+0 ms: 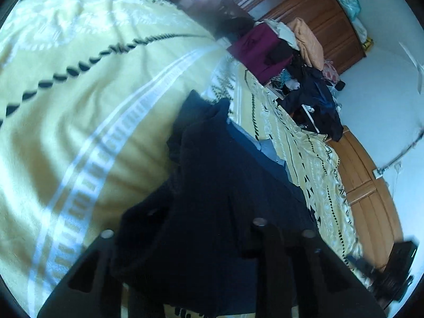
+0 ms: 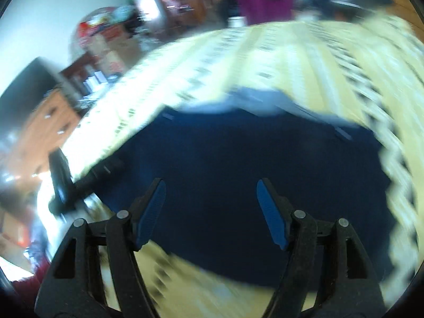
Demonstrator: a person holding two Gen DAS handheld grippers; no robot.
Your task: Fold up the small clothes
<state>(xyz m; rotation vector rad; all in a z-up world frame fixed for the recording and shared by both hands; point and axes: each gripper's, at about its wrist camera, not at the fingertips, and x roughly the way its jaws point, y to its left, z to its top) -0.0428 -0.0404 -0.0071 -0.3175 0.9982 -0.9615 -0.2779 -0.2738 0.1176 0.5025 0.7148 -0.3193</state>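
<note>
While my left gripper [image 1: 212, 238] is buried under bunched dark navy garment [image 1: 212, 190] that hides its fingertips, I can't tell whether it's clamped. My right gripper [image 2: 212, 212] stands wide with nothing between its blue pads [image 2: 270, 212], just above the same garment spread flat on the yellow patterned bedspread [image 1: 79, 92]. Farther back, a clothes pile [image 1: 291, 61] against a wooden wardrobe [image 1: 318, 8].

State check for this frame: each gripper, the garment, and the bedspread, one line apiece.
Left gripper: fingertips buried under dark fabric, apparently shut on it.
Right gripper: open, blue pads apart, nothing between them.
Navy garment: spread on the bed, one part lifted and bunched.
Yellow bedspread: laid out, lightly wrinkled.
</note>
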